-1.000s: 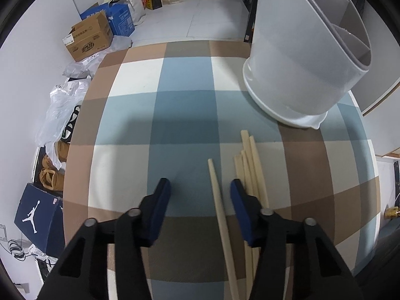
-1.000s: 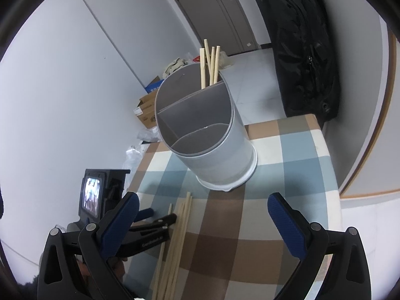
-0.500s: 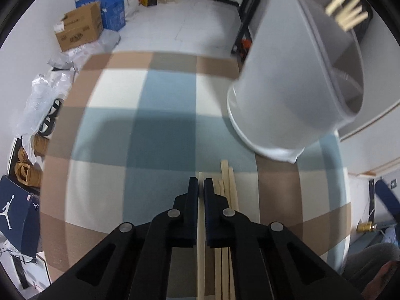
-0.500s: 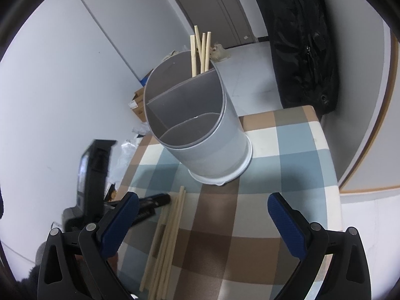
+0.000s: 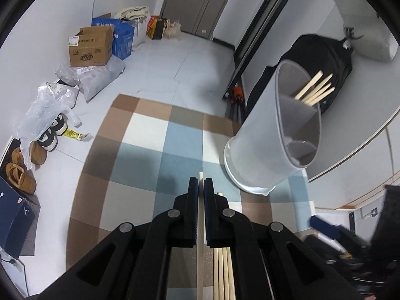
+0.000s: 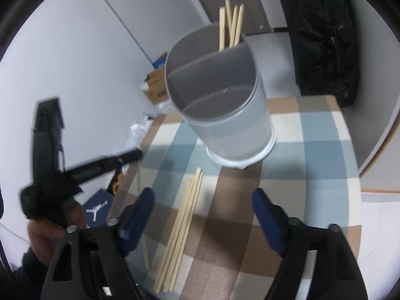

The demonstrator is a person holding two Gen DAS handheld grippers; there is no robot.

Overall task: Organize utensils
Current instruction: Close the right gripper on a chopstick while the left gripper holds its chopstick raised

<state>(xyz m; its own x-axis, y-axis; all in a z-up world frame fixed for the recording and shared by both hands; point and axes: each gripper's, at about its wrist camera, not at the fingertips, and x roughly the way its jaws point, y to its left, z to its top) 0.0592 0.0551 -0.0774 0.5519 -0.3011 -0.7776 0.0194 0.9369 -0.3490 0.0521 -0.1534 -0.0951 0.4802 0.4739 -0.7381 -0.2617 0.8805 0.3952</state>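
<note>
My left gripper (image 5: 201,182) is shut on one wooden chopstick (image 5: 200,255) and holds it lifted above the checked table. Several more chopsticks (image 6: 183,225) lie bundled on the cloth, beside the held one in the left wrist view (image 5: 223,270). A grey divided utensil holder (image 6: 220,110) stands at the table's far side with several chopsticks (image 6: 231,25) in its rear compartment; it also shows in the left wrist view (image 5: 275,147). My right gripper (image 6: 203,212) is open and empty, hovering over the bundle. The left gripper (image 6: 135,153) shows at the left of the right wrist view.
The checked tablecloth (image 5: 147,155) covers a small table whose left edge drops to the floor. Cardboard boxes (image 5: 91,46), bags and shoes (image 5: 22,170) lie on the floor to the left. A black backpack (image 6: 322,37) stands behind the table on the right.
My left gripper closed on one chopstick and lifted it off the table. My right gripper moved closer over the bundle, with its jaws still open.
</note>
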